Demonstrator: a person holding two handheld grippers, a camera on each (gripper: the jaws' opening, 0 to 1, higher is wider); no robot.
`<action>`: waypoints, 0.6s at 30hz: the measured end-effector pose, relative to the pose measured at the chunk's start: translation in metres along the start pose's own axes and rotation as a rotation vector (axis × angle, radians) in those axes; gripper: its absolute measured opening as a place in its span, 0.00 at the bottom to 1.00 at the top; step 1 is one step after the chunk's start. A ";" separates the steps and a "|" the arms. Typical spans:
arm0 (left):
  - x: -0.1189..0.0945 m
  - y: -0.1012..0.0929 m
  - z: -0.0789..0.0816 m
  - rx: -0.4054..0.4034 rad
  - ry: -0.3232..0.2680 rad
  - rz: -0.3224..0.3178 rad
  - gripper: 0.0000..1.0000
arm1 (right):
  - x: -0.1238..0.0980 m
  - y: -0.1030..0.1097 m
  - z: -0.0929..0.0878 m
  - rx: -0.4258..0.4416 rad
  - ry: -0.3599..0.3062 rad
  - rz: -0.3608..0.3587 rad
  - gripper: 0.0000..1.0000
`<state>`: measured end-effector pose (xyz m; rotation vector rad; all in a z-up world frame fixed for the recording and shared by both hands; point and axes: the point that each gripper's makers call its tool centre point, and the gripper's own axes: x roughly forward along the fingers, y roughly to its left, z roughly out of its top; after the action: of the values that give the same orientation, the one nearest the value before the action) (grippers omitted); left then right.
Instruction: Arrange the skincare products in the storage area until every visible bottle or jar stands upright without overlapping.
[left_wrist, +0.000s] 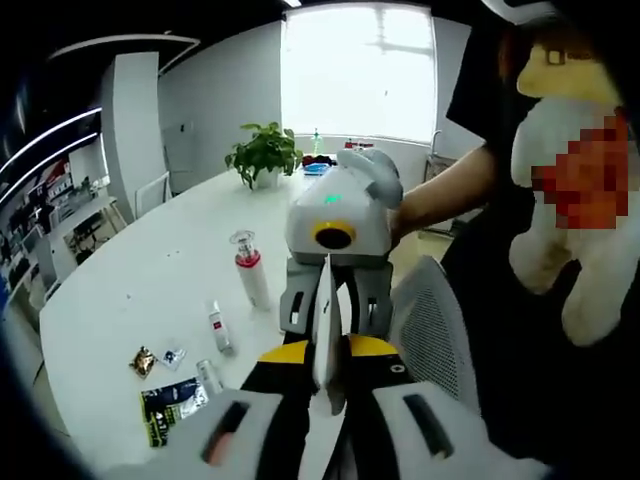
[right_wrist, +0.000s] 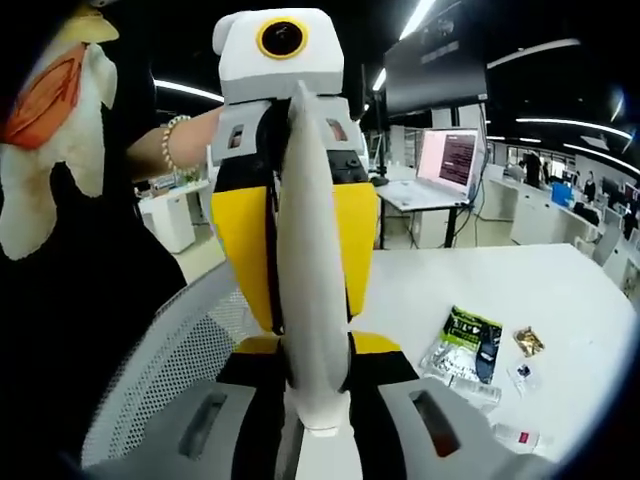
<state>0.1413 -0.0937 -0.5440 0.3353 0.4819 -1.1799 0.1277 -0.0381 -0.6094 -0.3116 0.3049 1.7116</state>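
I have both grippers nose to nose above the grey mesh chair back (left_wrist: 432, 322), at the edge of the long white table (left_wrist: 150, 270). Between them is a slim white plastic container (left_wrist: 327, 372), seen edge-on, so I cannot tell its exact shape. In the left gripper view, the left gripper (left_wrist: 330, 350) is clamped on its near end, and the right gripper (left_wrist: 331, 314) faces me and pinches the far end. In the right gripper view, the yellow pads (right_wrist: 240, 250) of the left gripper press against both sides of the container.

The other products lie on the table around a crinkled green-and-black packet (left_wrist: 170, 400). Just beside it lies a small clear bottle (left_wrist: 208, 375) on its side. Beyond that lies a little white tube with a red band (left_wrist: 218, 328), flat on the table. Farther from the packet stands a white bottle with a pink band and clear cap (left_wrist: 248, 266), upright. A gold sachet (left_wrist: 143, 361) and a small clear sachet (left_wrist: 173, 355) lie near the packet. A green potted plant (left_wrist: 265, 152) stands well beyond them all.
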 end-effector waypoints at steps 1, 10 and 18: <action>0.001 0.001 -0.001 0.000 0.000 0.002 0.08 | 0.000 -0.001 -0.001 -0.001 -0.002 -0.004 0.23; 0.014 0.004 -0.012 -0.010 0.015 -0.012 0.09 | 0.002 -0.006 -0.019 -0.014 0.046 -0.020 0.23; 0.030 0.008 -0.027 -0.023 0.023 -0.037 0.09 | 0.003 -0.012 -0.040 0.013 0.086 -0.051 0.22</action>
<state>0.1525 -0.1017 -0.5831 0.3218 0.5232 -1.2063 0.1409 -0.0485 -0.6483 -0.3811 0.3682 1.6480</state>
